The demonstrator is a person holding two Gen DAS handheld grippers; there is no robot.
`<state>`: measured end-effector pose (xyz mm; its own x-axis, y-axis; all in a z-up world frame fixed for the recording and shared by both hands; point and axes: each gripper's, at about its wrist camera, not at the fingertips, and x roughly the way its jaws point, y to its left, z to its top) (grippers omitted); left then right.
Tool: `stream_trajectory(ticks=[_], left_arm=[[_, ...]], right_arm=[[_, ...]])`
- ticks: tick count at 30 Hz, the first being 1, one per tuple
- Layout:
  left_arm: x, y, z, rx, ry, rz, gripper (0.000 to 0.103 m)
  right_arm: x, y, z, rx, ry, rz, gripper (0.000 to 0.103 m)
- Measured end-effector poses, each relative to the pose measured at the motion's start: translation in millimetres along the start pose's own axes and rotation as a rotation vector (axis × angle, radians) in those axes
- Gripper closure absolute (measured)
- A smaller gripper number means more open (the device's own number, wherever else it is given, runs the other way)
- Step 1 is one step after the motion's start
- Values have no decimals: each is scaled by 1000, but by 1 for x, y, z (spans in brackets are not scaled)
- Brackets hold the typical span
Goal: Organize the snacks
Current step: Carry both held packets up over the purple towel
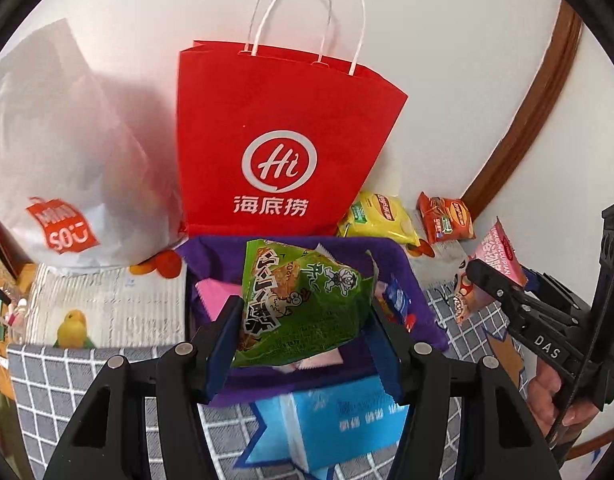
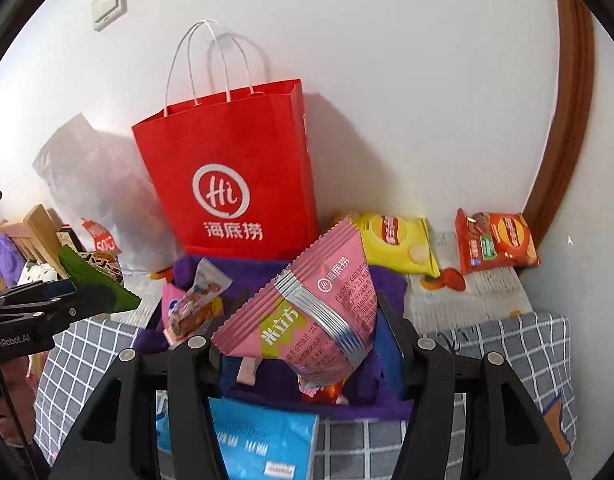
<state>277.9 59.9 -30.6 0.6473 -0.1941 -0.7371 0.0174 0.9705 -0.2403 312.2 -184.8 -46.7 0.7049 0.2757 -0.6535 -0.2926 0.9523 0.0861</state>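
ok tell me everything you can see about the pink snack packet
The pink snack packet is a puffy, sealed foil-look pouch with crimped ends, a silver back seam, white print and a yellow-green patch with white characters. It hangs tilted in the air, pinched between the fingers of the right hand-held gripper, above the purple cloth bin. The left wrist view shows its pink face beside the red paper bag.

Bright even light; soft wall shadows; fisheye-bent dark corners; left edge blurred.
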Motion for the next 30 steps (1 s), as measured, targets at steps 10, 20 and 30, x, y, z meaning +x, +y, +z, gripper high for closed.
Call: stream_trajectory(ticks=[10, 20, 30], left_arm=[[61, 10, 7, -40, 49, -20, 45], [107, 22, -2, -71, 164, -29, 45], [113, 20, -3, -65, 174, -21, 45]], right_arm=[[63, -22, 2, 45, 65, -16, 47], [107, -23, -14, 7, 148, -71, 47], [106, -20, -17, 0, 146, -58, 46]])
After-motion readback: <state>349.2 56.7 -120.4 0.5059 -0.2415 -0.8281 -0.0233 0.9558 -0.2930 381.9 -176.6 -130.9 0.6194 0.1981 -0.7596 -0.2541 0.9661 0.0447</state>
